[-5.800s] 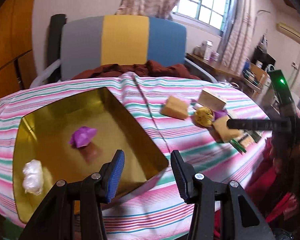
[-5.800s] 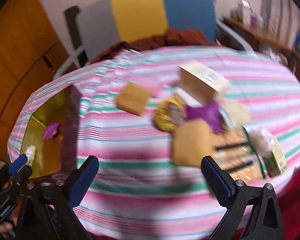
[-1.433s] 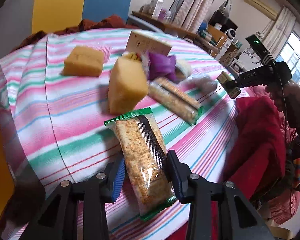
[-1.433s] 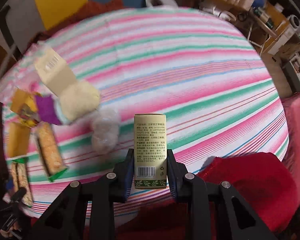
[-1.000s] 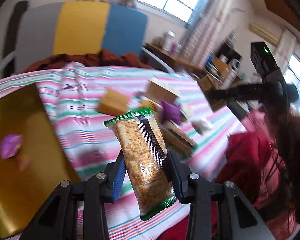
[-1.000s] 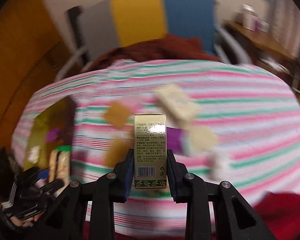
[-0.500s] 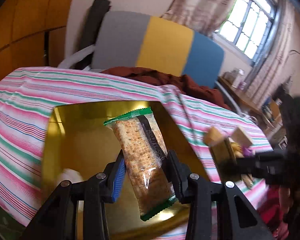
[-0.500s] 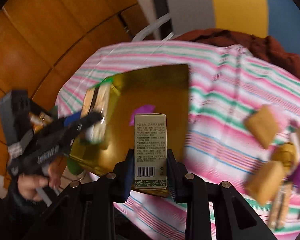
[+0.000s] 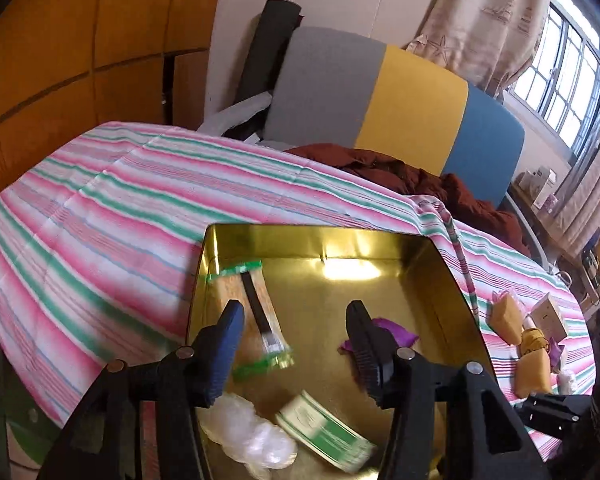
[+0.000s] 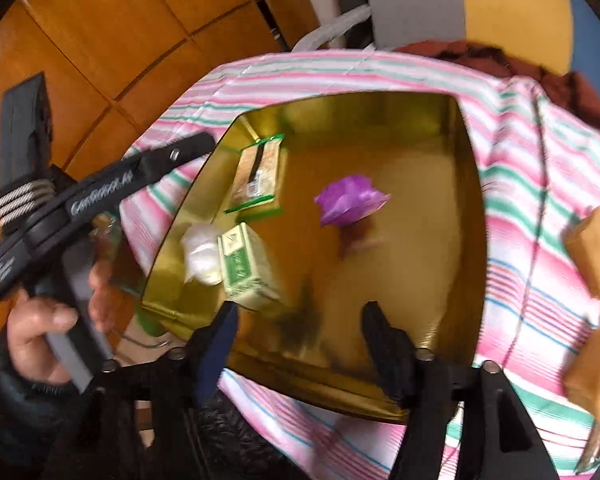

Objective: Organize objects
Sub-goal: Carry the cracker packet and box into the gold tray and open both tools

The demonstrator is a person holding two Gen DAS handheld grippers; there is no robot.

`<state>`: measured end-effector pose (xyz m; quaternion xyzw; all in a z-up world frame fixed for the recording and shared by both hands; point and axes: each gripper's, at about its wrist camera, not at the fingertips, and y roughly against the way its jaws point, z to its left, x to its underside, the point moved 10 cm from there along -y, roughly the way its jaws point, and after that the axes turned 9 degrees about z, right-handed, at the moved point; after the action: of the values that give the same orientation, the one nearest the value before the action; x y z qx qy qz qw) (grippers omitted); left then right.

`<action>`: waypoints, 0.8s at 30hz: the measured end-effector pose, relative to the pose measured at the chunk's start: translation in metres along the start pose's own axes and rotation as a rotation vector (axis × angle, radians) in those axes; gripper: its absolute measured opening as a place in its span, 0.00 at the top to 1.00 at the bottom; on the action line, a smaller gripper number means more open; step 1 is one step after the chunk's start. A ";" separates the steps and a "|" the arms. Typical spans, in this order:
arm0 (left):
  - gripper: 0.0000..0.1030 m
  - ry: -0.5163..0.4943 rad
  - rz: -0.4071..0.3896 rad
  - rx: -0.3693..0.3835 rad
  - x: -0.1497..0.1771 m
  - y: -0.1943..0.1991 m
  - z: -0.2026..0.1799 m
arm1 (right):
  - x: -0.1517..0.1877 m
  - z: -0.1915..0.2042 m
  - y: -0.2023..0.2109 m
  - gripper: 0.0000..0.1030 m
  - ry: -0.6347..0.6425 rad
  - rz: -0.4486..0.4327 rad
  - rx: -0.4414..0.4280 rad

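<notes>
Both grippers hang over a gold tin tray [image 9: 432, 276] that sits on a counter covered in a pink, green and white striped cloth [image 9: 112, 216]. The left gripper [image 9: 294, 344] has its fingers spread wide with nothing between them, and the right gripper [image 10: 300, 334] is likewise wide open and empty above the tray's near edge. Inside the tray a cracker packet [image 10: 258, 174] with green ends lies near the far left corner. A green and white box [image 10: 246, 268] lies tilted just beside a white plastic-wrapped lump [image 10: 200, 256], the two touching near the tray's left wall. A purple wrapper [image 10: 348, 200] lies apart from them, nearer the middle of the tray floor. In the right wrist view a hand [image 10: 40, 320] grips the handle of the left gripper beside the tray. On the cloth to the right of the tray lie several yellow-brown sponge-like blocks [image 9: 534, 372], a pale carton [image 9: 548, 316] and other small items bunched together, well apart from the tray. A chair with grey, yellow and blue panels [image 9: 396, 104] stands behind the counter.
</notes>
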<state>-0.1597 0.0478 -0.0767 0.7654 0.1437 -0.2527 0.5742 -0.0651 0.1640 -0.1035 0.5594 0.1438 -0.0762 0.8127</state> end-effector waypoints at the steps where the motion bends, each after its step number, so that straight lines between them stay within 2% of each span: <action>1: 0.48 0.011 0.002 -0.002 0.001 0.001 0.001 | -0.001 0.000 0.002 0.30 0.000 -0.015 0.009; 11: 0.48 0.002 -0.018 -0.039 0.035 0.023 -0.010 | -0.005 -0.010 0.043 0.13 0.033 -0.240 0.296; 15: 0.48 0.022 -0.026 -0.040 0.043 0.028 -0.011 | -0.007 -0.021 0.059 0.06 0.009 -0.292 0.343; 24: 0.48 0.013 -0.013 -0.060 0.065 0.029 -0.016 | -0.001 -0.030 0.067 0.04 -0.018 -0.333 0.367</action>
<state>-0.0877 0.0497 -0.0858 0.7485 0.1599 -0.2473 0.5942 -0.0513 0.2157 -0.0536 0.6655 0.2104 -0.2390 0.6751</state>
